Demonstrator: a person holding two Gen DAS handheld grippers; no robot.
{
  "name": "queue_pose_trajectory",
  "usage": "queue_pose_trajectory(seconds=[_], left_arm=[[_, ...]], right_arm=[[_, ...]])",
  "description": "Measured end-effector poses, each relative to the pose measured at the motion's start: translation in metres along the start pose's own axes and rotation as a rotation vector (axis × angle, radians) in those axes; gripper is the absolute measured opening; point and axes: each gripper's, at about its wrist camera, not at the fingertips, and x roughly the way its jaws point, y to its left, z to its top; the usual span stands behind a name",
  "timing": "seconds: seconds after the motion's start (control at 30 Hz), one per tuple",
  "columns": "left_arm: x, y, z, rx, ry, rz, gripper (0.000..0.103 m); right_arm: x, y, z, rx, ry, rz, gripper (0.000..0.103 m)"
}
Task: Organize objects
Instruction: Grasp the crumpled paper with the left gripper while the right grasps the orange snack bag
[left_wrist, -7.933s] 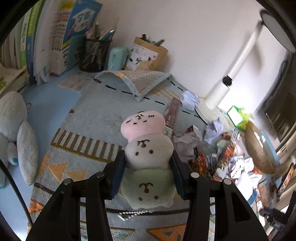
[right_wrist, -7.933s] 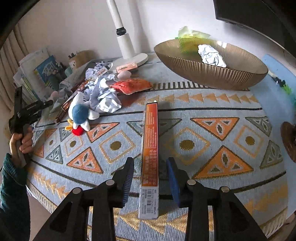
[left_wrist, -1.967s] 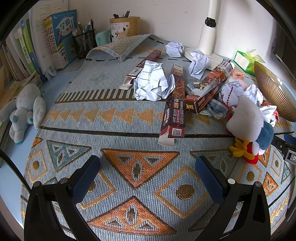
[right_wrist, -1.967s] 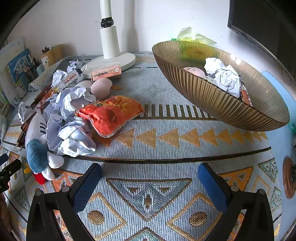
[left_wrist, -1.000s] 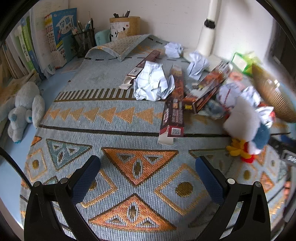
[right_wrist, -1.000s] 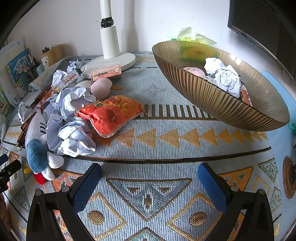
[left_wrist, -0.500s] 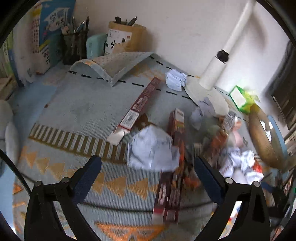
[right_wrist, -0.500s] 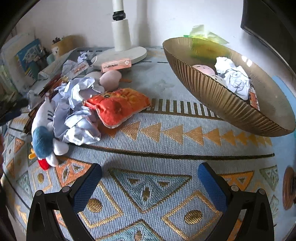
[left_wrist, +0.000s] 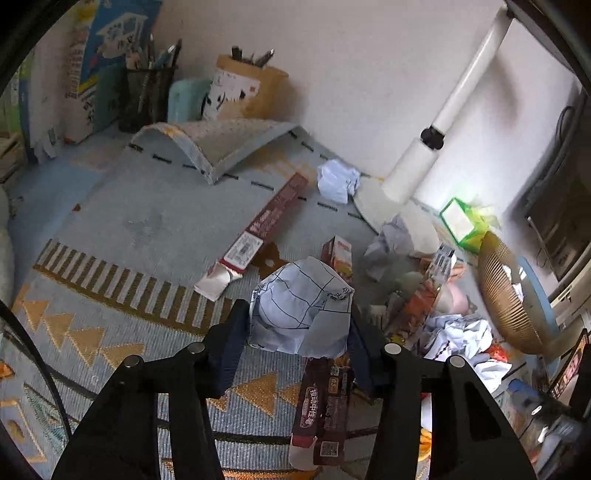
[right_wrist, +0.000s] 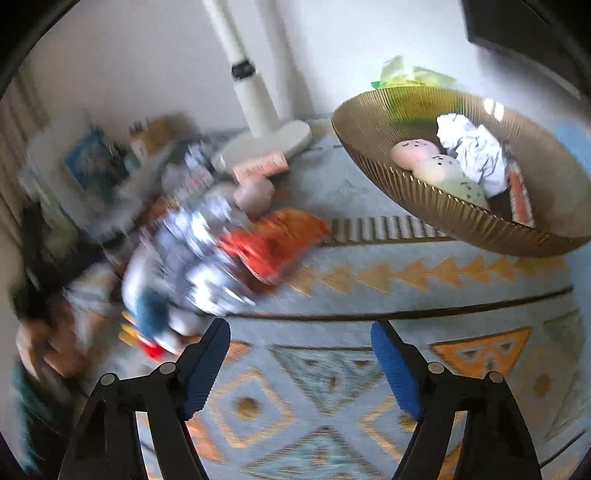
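My left gripper (left_wrist: 297, 328) is shut on a crumpled white paper ball (left_wrist: 301, 306) with dark lines, just above a dark red box (left_wrist: 323, 402) on the patterned cloth (left_wrist: 147, 229). My right gripper (right_wrist: 301, 354) is open and empty over the cloth (right_wrist: 332, 406). The gold ribbed bowl (right_wrist: 461, 218) at upper right holds a stacked plush (right_wrist: 439, 168), a paper ball (right_wrist: 472, 151) and an orange box (right_wrist: 519, 199). The left half of the right wrist view is blurred; an orange-red pouch (right_wrist: 273, 240) and a blue-white plush (right_wrist: 151, 306) show there.
A long red box (left_wrist: 258, 232), more paper balls (left_wrist: 338, 181), a white lamp base (left_wrist: 399, 199), a green tissue pack (left_wrist: 461, 221) and the bowl (left_wrist: 506, 295) lie to the right. Pen holders (left_wrist: 147, 92) and books stand at the back left.
My left gripper moved forward onto the crumpled paper ball and shut on it. My right gripper narrowed a little and is moving; its view shifted and blurred.
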Motion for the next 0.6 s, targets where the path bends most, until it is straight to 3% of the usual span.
queue_pose_trajectory(seconds=[0.1, 0.2, 0.37, 0.47, 0.6], left_arm=[[-0.007, -0.001, 0.0, 0.018, -0.034, 0.028, 0.047], [-0.009, 0.001, 0.002, 0.011, -0.045, 0.018, 0.048], [-0.011, 0.005, 0.002, -0.001, -0.052, 0.01, 0.048], [-0.011, 0.002, 0.002, 0.011, -0.055, 0.009, 0.048], [-0.009, -0.001, 0.002, 0.028, -0.051, 0.01, 0.048]], right_arm=[[-0.012, 0.003, 0.018, 0.081, -0.055, 0.081, 0.077], [-0.001, 0.009, 0.04, 0.152, -0.027, 0.048, 0.075], [0.046, 0.018, 0.062, 0.254, 0.076, 0.026, 0.058], [0.056, 0.017, 0.061, 0.275, 0.088, -0.014, 0.057], [0.065, 0.015, 0.06, 0.266, 0.089, 0.007, 0.041]])
